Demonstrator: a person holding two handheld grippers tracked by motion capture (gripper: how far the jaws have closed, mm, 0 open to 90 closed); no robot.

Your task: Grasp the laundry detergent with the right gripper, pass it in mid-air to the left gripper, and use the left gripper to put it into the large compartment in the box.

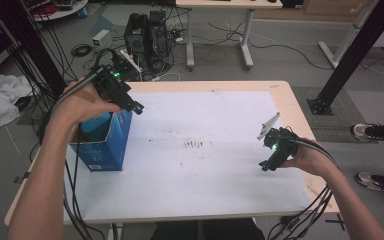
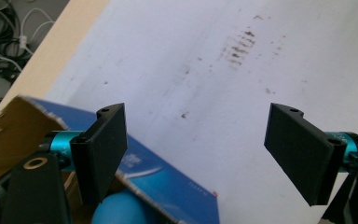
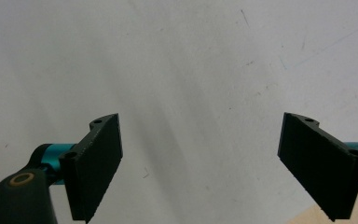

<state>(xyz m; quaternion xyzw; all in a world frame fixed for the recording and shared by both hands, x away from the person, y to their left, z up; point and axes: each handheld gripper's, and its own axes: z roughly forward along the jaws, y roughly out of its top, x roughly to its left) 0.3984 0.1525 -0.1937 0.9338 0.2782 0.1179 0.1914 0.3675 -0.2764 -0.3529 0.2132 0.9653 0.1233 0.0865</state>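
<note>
A blue cardboard box point(image 1: 105, 145) stands open-topped at the table's left side, with a rounded light-blue object point(image 1: 94, 122) inside it. My left gripper point(image 1: 137, 107) hovers over the box's far right corner, jaws wide apart with nothing between them. In the left gripper view, the left gripper point(image 2: 200, 126) looks past the box point(image 2: 168, 177) and the blue object point(image 2: 121, 210) onto the white sheet. My right gripper point(image 1: 265, 165) is held low over the sheet near the table's right edge. In the right gripper view, the right gripper point(image 3: 200, 135) is open and empty.
A white sheet point(image 1: 205, 170) covers the wooden table point(image 1: 285, 95) and bears brown smudges point(image 1: 194, 144) at its middle. Beyond the table are a computer tower point(image 1: 145, 30), loose cables and black frame posts point(image 1: 352, 50). A person's shoes point(image 1: 375, 132) show at the right.
</note>
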